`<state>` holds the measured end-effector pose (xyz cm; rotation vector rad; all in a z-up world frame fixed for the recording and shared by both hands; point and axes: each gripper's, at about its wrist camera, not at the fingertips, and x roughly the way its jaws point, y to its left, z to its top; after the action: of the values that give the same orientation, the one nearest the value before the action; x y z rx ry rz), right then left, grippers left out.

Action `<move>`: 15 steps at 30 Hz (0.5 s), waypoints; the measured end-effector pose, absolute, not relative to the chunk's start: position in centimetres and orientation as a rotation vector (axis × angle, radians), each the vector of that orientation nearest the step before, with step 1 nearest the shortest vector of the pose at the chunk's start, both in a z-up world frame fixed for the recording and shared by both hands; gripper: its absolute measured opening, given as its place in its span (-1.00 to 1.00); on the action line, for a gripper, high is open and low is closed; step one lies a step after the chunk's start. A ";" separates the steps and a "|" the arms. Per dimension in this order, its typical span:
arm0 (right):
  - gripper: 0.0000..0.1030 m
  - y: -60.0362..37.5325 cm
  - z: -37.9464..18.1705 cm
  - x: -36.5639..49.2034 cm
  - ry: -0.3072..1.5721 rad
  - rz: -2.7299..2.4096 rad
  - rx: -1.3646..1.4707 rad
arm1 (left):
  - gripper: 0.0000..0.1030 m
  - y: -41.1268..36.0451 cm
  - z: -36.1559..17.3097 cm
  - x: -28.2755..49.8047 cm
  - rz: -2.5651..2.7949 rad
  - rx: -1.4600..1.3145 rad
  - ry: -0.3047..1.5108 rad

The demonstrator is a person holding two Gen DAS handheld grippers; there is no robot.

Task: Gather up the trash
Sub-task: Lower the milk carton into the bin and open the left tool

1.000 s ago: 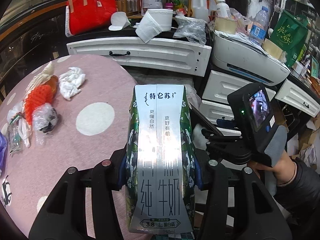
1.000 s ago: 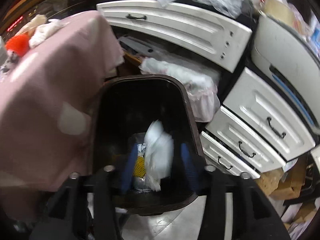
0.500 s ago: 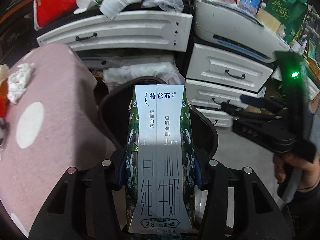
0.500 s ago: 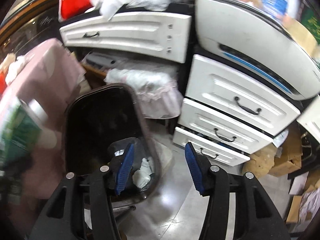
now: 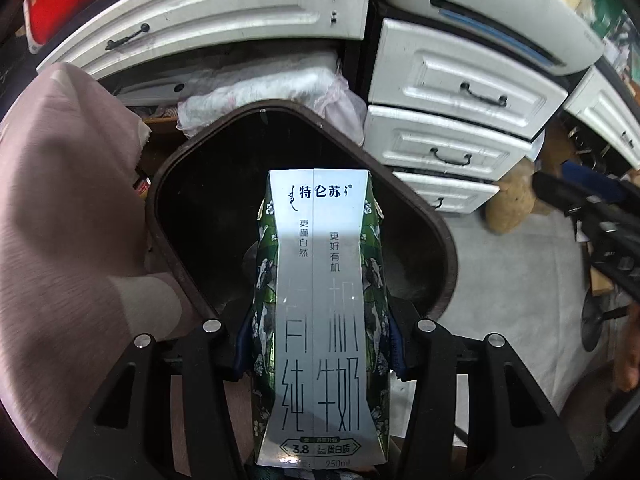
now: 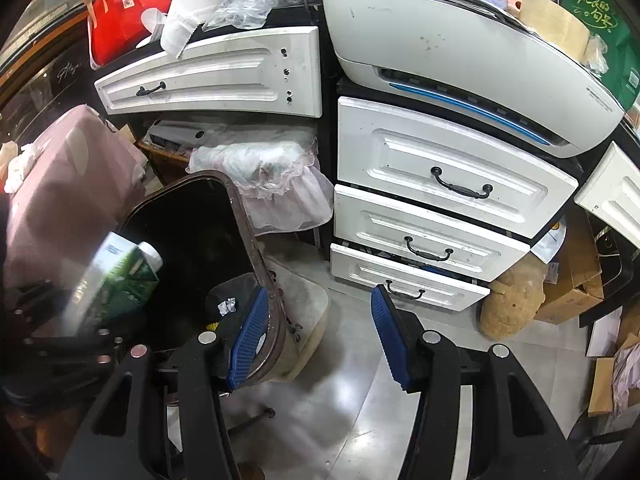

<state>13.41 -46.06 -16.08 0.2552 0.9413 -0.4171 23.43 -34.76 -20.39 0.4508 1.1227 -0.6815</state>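
Hovering over the dark trash bin (image 5: 436,240), the left gripper (image 5: 320,344) has a milk carton (image 5: 320,320) clamped between its blue pads, the carton's far end tipped out over the bin's open mouth. To drop it well, I'd say the carton wants to sit over the middle of the opening, clear of the brown rim on the near side and the pink tablecloth (image 5: 60,220) at the left, before the jaws part; a narrow, tall box like this could catch the rim and topple to the floor if let go too near the edge.

Over on the other side, the right gripper (image 6: 316,340) stands apart with nothing between its pads, its jaws having just been opening; it hangs beside the bin's rim (image 6: 256,256), over the grey floor (image 6: 320,420), in front of the white drawers (image 6: 440,176).

From the left wrist the bin's inside is mostly hidden behind the carton. The right wrist view fills that in: scraps of trash (image 6: 228,306) already lie at the bottom, and the carton (image 6: 116,280) shows from the side, blurred, tilted over the opening.
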 end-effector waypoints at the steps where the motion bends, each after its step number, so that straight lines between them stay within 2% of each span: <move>1: 0.03 -46.2 -16.1 13.3 0.941 -0.419 0.259 | -0.02 -34.9 -20.7 23.5 -0.680 0.456 1.128; 4: 0.03 -46.5 -16.1 13.1 0.943 -0.424 0.266 | 0.01 -35.1 -21.6 23.9 -0.687 0.458 1.150; 5: 0.03 -46.5 -16.1 13.0 0.943 -0.425 0.268 | 0.09 -35.2 -21.8 24.0 -0.691 0.460 1.153; 8: 0.03 -46.5 -16.1 12.9 0.943 -0.426 0.268 | 0.64 -35.6 -22.1 24.0 -0.685 0.490 1.132; 15: 0.07 -46.5 -15.5 12.7 0.924 -0.433 0.271 | 0.67 -35.5 -21.5 23.2 -0.681 0.523 1.097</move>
<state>12.67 -46.50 -15.54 0.2712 0.9240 -0.4326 23.19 -35.49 -21.52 0.5235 1.0967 -0.6813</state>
